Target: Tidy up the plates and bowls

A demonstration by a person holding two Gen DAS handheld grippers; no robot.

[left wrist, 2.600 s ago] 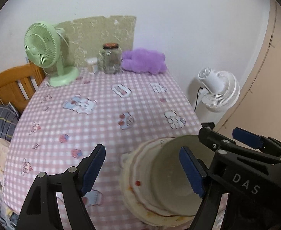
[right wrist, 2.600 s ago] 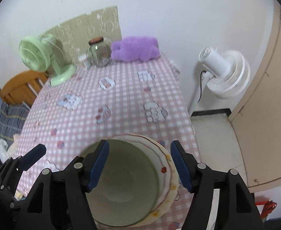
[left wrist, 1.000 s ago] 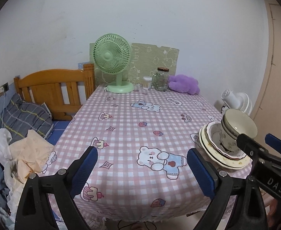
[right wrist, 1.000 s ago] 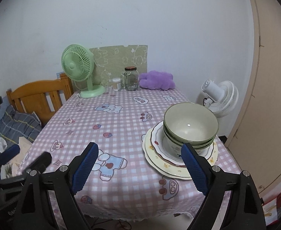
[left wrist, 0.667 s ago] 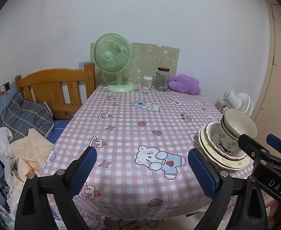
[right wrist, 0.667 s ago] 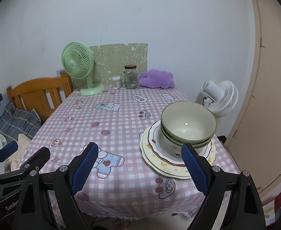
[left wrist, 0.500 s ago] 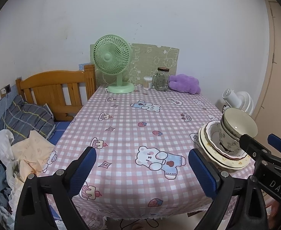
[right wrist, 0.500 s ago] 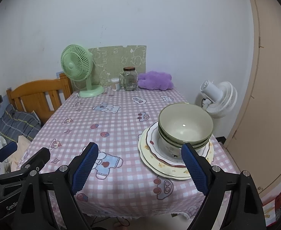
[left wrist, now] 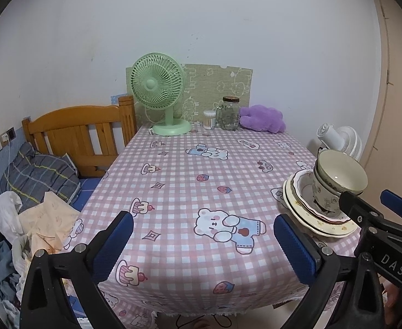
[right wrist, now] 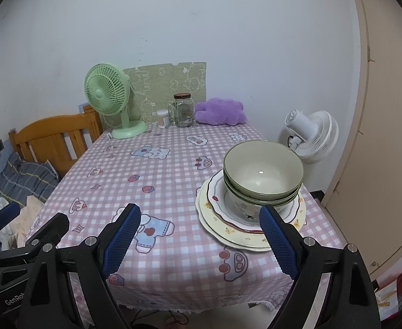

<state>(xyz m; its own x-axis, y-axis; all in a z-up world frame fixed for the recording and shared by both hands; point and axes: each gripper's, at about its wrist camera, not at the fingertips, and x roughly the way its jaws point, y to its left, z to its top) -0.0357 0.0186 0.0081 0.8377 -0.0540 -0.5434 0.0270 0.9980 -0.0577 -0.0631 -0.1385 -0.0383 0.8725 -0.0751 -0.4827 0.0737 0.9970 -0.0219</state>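
Note:
A stack of green bowls (right wrist: 262,175) sits on stacked cream plates (right wrist: 222,227) at the near right of the pink checked table (right wrist: 159,181). The same bowls (left wrist: 338,175) and plates (left wrist: 321,226) show at the right in the left wrist view. My left gripper (left wrist: 202,240) is open and empty, held back off the table's front edge. My right gripper (right wrist: 198,235) is open and empty, also off the front edge, just left of the stack. The right gripper's body (left wrist: 379,219) hides part of the plates in the left wrist view.
At the table's far end stand a green desk fan (right wrist: 110,101), a glass jar (right wrist: 183,111), a small cotton swab tub (right wrist: 163,119) and a purple plush (right wrist: 220,111). A wooden bed with clothes (left wrist: 72,134) is to the left. A white floor fan (right wrist: 312,134) and a door are to the right.
Both grippers have pulled back from over the bowl stack to beyond the table's front edge, open and empty. Over the last second the views barely shift.

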